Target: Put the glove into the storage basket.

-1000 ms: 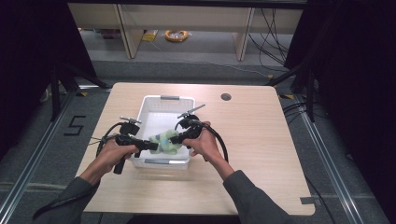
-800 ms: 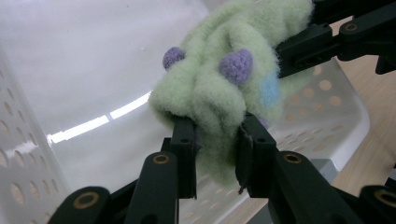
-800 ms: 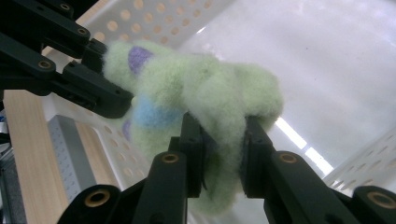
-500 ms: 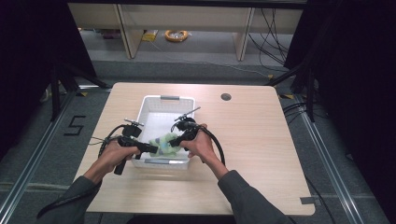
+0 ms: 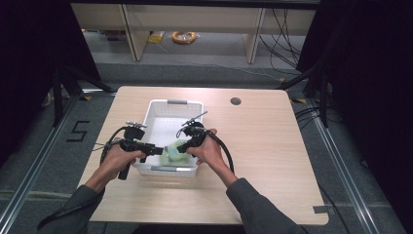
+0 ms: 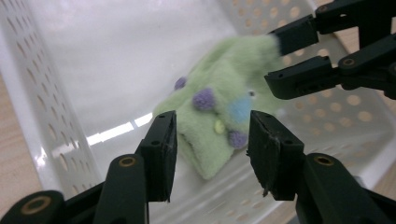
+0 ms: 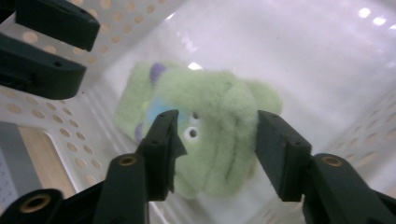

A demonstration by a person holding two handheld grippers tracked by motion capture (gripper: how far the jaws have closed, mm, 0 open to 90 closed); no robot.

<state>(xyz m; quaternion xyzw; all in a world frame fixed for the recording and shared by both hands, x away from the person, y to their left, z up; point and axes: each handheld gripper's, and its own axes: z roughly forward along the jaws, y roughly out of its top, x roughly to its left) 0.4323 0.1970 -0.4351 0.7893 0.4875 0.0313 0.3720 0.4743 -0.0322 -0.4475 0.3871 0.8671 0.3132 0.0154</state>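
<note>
A green plush toy with purple spots and a blue patch lies in the near end of a white perforated basket on the wooden table. My left gripper reaches into the basket from the left and my right gripper from the right. In the left gripper view the left gripper is open, with the toy just beyond its jaws and the open right gripper at the toy's far end. In the right gripper view the right gripper stands open, its jaws flanking the toy. The left gripper shows at upper left.
The basket walls rise close around both grippers. A round grommet hole sits at the table's far right. Bare tabletop lies to the right of the basket. Cables trail from both grippers toward the front edge.
Both grippers have shifted slightly toward the near end of the basket, closing in on the toy. The toy and the basket have not moved.
</note>
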